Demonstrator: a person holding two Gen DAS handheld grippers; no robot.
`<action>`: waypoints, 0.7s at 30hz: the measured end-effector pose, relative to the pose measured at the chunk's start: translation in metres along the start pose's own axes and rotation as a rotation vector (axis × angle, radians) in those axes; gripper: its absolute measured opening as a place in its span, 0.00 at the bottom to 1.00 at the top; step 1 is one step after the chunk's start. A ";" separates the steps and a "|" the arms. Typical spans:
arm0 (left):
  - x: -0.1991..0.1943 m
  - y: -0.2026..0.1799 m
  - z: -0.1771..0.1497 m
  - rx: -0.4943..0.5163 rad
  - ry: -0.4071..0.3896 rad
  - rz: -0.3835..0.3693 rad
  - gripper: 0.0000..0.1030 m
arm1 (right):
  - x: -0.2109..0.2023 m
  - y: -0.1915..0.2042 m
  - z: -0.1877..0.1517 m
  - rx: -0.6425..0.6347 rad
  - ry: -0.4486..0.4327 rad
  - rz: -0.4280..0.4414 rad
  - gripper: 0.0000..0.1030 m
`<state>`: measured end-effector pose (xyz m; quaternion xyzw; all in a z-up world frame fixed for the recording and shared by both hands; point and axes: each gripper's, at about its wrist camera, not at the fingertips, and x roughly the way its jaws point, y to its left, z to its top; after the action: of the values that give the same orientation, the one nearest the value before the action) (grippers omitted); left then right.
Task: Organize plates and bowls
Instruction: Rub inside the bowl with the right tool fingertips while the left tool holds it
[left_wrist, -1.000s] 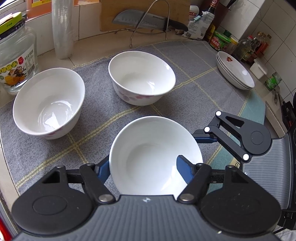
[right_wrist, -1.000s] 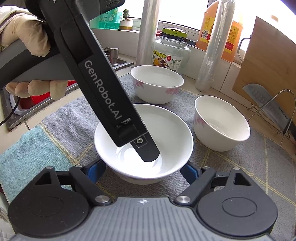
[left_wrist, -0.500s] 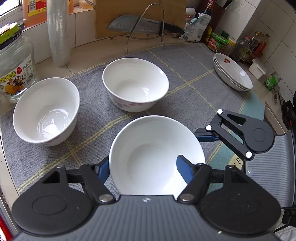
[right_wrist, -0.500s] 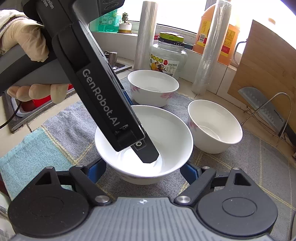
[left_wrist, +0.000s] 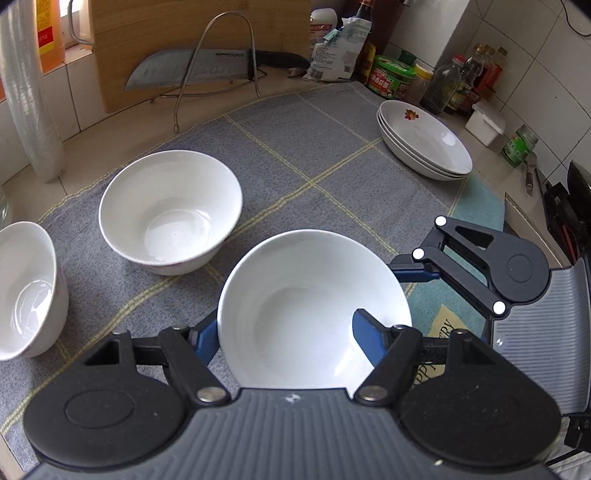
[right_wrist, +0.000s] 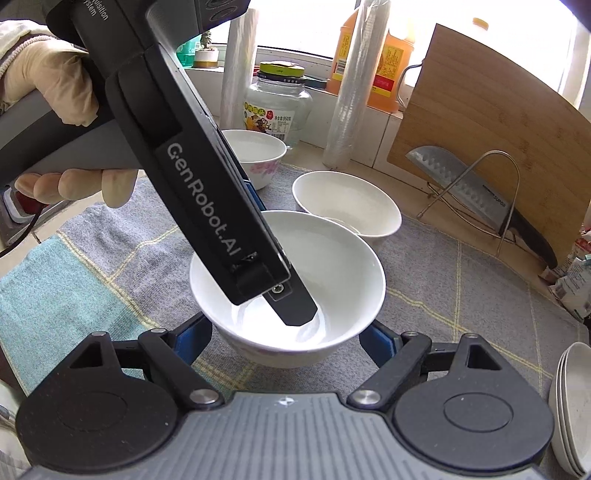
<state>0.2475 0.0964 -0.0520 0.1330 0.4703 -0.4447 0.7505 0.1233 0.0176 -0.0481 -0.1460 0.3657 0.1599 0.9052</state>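
A plain white bowl (left_wrist: 306, 306) hangs just above the grey checked cloth (left_wrist: 295, 166), held from two sides. My left gripper (left_wrist: 286, 338) is shut on its wall, with one blue pad outside the rim and the other finger (right_wrist: 295, 306) dipped inside. My right gripper (right_wrist: 284, 336) is shut on the same bowl (right_wrist: 332, 266), a blue pad against each side. In the left wrist view the right gripper (left_wrist: 480, 266) shows at the bowl's right. Two more white bowls (left_wrist: 170, 210) (left_wrist: 26, 291) stand on the cloth to the left. A stack of shallow plates (left_wrist: 424, 147) sits at the far right.
A cutting board (left_wrist: 199, 40) and a knife on a wire rack (left_wrist: 207, 70) stand at the back. Bottles and jars (left_wrist: 391, 77) crowd the far right corner. A glass jar (right_wrist: 277, 110), plastic rolls (right_wrist: 351, 92) and an oil bottle line the window sill. A gloved hand (right_wrist: 55, 74) holds the left gripper.
Both grippers have carried the bowl to the right over the cloth. The two standing bowls slid left in the left wrist view and the plate stack came closer. Neither grip changed.
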 end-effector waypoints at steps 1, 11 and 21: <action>0.003 -0.004 0.004 0.009 -0.001 -0.006 0.70 | -0.003 -0.006 -0.004 0.011 0.003 -0.010 0.87; 0.037 -0.047 0.039 0.101 0.000 -0.065 0.70 | -0.025 -0.049 -0.034 0.078 0.025 -0.105 0.87; 0.067 -0.073 0.066 0.145 -0.004 -0.085 0.70 | -0.029 -0.091 -0.053 0.125 0.044 -0.147 0.87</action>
<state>0.2391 -0.0229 -0.0570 0.1657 0.4406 -0.5095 0.7204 0.1072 -0.0905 -0.0508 -0.1190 0.3830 0.0667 0.9136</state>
